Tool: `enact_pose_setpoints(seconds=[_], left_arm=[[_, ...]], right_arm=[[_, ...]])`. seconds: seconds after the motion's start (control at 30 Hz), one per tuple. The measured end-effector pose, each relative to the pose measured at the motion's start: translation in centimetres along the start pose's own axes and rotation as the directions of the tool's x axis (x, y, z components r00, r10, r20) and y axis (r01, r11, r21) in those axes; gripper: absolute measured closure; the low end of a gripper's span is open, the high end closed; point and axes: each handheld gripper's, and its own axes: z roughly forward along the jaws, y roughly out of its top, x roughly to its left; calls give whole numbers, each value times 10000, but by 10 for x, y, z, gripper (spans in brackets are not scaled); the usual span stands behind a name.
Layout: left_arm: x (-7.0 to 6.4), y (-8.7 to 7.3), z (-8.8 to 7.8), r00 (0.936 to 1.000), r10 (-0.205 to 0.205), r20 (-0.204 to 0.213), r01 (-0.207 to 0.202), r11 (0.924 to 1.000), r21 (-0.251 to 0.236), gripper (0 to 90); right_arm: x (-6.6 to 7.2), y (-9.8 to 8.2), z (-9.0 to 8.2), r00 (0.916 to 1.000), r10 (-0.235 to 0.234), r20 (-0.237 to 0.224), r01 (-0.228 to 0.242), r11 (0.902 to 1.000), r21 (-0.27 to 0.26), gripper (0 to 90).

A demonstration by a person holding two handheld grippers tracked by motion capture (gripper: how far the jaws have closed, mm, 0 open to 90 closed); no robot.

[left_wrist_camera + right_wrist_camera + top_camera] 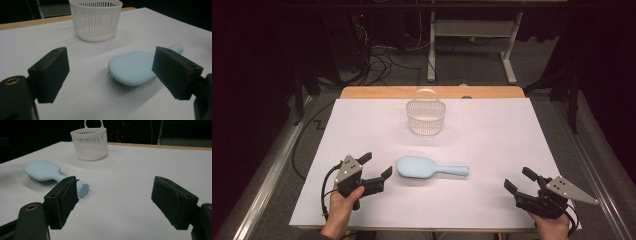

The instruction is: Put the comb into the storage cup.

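On the near half of the white table cover (362, 125), close to the middle, a pale blue hairbrush (427, 167) lies bristles down with its smooth back up. Its broad oval head is at the left and its handle runs to the right, ending in a rounded tip.

Just left of the head sits the left gripper (378, 166), held in a hand (341, 204) that comes in from the near edge. Its jaws are spread wide with nothing between them, and they point rightward toward the brush head, near it but not touching. From the left gripper view, the brush (132, 68) shows between and beyond the two black pads (51, 72), bristles visible under the rim of the head (the right pad overlaps the handle side in that picture, though the high view shows a gap).

Well apart at the near right, the right gripper (519, 181) rests in the other hand (554, 226). Its jaws also stand spread and empty, aimed leftward toward the handle end. Its own view shows the handle tip (82, 189) just past the left pad (62, 200).

Farther back, centred on the cover, stands a white slatted basket (426, 112) with an upright loop handle. It is upright, open at the top, and well clear of the brush and both grippers. Beyond it the wooden table edge (377, 92) shows at the far side.
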Motion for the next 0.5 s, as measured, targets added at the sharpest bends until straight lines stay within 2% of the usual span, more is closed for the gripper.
enact_pose_setpoints(seconds=[0.5], left_arm=[[-8,5,10,9997,131,213,-133,9998,127,161]], right_arm=[[1,-1,2,9999,-64,-121,66,9999,153,222]])
